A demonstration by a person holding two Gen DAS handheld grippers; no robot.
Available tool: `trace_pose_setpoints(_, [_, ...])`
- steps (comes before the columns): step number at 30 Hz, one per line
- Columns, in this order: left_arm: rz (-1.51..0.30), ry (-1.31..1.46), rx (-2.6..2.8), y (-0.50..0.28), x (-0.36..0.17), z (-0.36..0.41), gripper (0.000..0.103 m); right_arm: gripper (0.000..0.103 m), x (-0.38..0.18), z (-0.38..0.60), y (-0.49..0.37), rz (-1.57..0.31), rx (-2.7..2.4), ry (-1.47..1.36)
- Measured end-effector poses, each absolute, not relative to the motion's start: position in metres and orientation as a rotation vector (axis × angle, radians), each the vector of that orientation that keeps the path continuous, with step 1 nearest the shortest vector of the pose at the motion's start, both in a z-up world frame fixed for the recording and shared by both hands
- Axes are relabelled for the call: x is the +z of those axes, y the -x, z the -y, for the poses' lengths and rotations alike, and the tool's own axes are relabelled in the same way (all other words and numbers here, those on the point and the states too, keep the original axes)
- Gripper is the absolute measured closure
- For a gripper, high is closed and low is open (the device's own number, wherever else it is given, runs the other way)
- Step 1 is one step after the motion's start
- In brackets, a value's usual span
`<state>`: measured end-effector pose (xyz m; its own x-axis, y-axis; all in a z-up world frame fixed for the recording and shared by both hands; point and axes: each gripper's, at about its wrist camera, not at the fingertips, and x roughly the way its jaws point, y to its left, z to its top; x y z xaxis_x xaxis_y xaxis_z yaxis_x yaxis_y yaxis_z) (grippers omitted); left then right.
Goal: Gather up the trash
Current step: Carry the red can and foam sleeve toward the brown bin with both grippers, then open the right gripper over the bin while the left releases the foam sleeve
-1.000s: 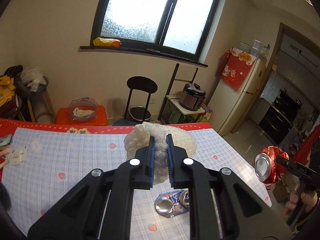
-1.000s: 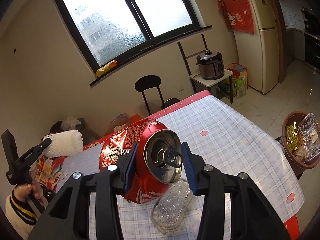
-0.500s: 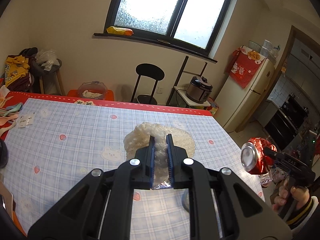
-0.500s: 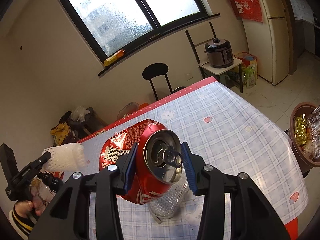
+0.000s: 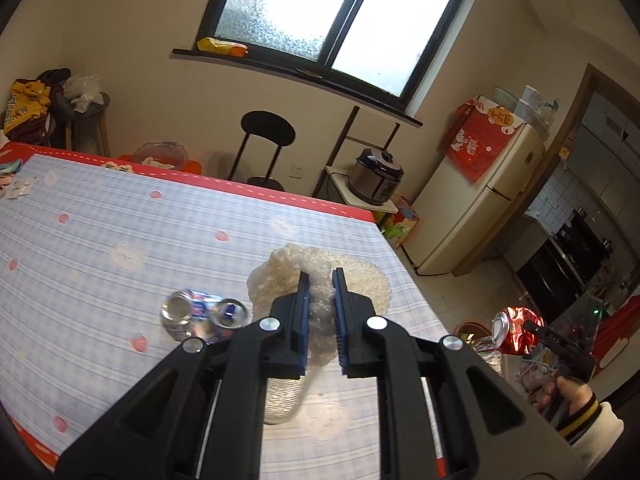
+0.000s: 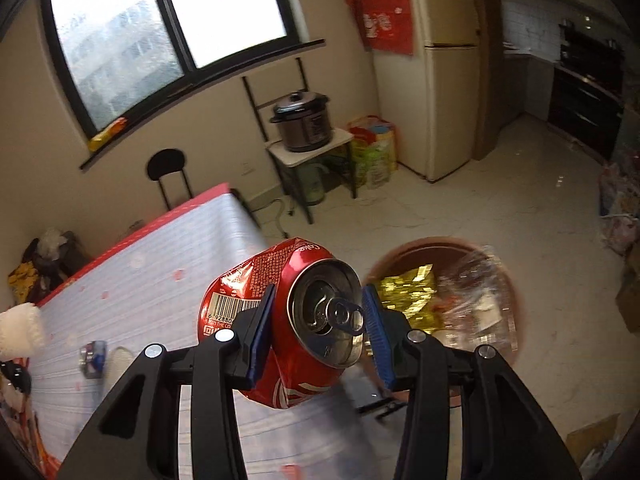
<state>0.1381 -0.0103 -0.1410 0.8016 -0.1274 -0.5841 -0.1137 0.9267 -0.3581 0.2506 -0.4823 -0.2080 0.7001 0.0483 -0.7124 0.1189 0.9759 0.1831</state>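
My left gripper is shut on a white foam fruit net, held above the checked tablecloth. My right gripper is shut on a crushed red cola can, held past the table's right edge, close to a round brown trash bin on the floor that holds gold wrappers and plastic. The can also shows in the left wrist view, and the net in the right wrist view. A crushed blue can lies on the table left of my left gripper.
A clear plastic piece lies on the table under my left gripper. A black chair stands behind the table. A rice cooker on a small stand and a fridge are to the right. A cardboard box lies on the floor.
My right gripper has swung right with the red can, off the table and up to the trash bin. My left gripper with the foam net has turned right and dropped a little.
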Motion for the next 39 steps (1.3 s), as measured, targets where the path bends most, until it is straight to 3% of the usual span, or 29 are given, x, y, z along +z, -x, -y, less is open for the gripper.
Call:
trace_pose_setpoints(6, [-0.662, 0.376, -0.022, -0.142, -0.141, 0.050, 0.089, 0.058, -0.233, 0.553, -0.269, -0.869, -0.167, -0.226])
trace_pose_setpoints(7, [-0.663, 0.365, -0.026, -0.142, -0.139, 0.056, 0.089, 0.056, -0.234, 0.559, -0.270, -0.868, -0.165, -0.239])
trace_pose_setpoints(10, [-0.660, 0.348, -0.035, -0.143, -0.135, 0.067, 0.088, 0.035, -0.226, 0.568, -0.269, -0.820, -0.169, -0.270])
trace_pose_setpoints(13, [-0.659, 0.332, -0.054, -0.146, -0.131, 0.078, 0.089, 0.031, -0.213, 0.573, -0.265, -0.773, -0.155, -0.300])
trace_pose_setpoints(20, [-0.683, 0.280, -0.159, -0.161, -0.130, 0.117, 0.089, 0.011, -0.185, 0.578, -0.228, -0.692, -0.132, -0.329])
trace_pose_setpoints(29, [-0.760, 0.235, -0.384, -0.205, -0.156, 0.209, 0.089, 0.006, -0.170, 0.603, -0.171, -0.683, -0.187, -0.337])
trace_pose_setpoints(36, [-0.826, 0.176, -0.599, -0.253, -0.184, 0.323, 0.088, 0.005, -0.173, 0.650, -0.126, -0.683, -0.310, -0.381])
trace_pose_setpoints(37, [-0.831, 0.170, -0.635, -0.259, -0.188, 0.338, 0.088, 0.005, -0.175, 0.656, -0.120, -0.686, -0.328, -0.389])
trace_pose_setpoints(39, [-0.841, 0.156, -0.713, -0.273, -0.194, 0.371, 0.077, 0.005, -0.179, 0.666, -0.113, -0.695, -0.354, -0.404])
